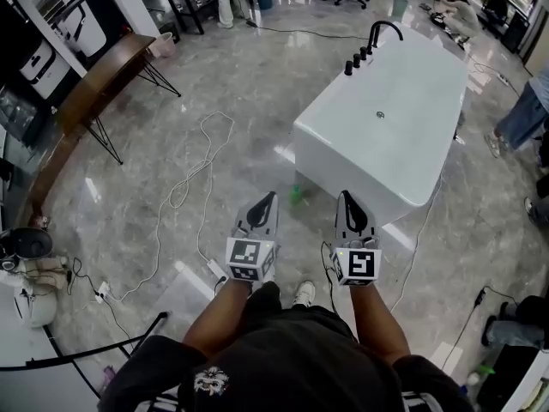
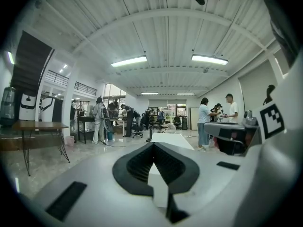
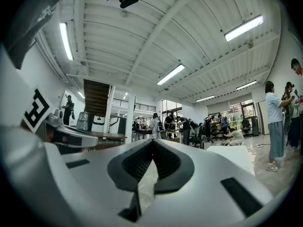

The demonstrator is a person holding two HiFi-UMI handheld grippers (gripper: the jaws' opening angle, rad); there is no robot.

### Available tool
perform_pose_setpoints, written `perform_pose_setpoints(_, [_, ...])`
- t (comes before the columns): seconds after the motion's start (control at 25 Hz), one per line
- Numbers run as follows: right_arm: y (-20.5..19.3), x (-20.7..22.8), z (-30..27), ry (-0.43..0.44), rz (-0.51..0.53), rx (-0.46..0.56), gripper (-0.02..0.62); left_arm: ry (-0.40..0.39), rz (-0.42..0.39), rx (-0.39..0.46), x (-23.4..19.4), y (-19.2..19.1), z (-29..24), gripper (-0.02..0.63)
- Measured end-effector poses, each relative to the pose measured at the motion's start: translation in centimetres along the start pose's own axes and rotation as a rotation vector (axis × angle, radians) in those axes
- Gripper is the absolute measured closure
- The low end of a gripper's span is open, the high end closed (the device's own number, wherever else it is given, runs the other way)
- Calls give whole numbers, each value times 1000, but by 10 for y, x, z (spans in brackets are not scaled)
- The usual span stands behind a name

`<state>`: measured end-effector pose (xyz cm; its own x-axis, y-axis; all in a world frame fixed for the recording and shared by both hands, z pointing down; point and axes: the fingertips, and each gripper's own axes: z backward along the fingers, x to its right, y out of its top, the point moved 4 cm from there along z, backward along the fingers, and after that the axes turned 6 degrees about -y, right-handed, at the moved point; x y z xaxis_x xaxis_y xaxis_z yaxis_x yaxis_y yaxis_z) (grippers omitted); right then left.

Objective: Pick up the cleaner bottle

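Holding nothing, the left gripper point(image 1: 269, 197) and right gripper point(image 1: 346, 196) are both shut, low middle; a bottle point(image 1: 296, 194) shows between them.

We're pointing our left gripper point(image 2: 153, 144) at the white bathtub point(image 2: 174, 139), jaws pressed together, nothing between them.

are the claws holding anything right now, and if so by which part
Nothing is held. The left claw and the right claw are both shut with nothing between their jaws, held out level short of the white bathtub.
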<state>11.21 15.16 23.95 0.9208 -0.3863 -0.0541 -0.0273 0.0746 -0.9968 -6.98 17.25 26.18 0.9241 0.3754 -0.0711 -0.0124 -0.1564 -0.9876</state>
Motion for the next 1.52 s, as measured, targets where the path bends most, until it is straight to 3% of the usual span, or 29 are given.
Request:
perform_pose_setpoints(0.32, [-5,-8,-61,-15,53,2,578,-37,-1,-2,-49,-8,-51,600])
perform_pose_setpoints(0.84, [-34,-36,-199,-109,43,-73,578,-181,-9,-37,-161,-5,-160,600])
perform_pose_setpoints(1.12, [-63,-22,-234,-177,55,-145,578,-255,-12,-56,-186,-12,-205,600])
perform_pose_setpoints(1.36, [-123,-2,-252,-182,31,-187,578,-257,-9,-97,-196,-70,-244,600])
perform_pose_setpoints(1.52, [-177,18,-265,-164,19,-215,578,-268,54,-88,-190,-120,-272,600])
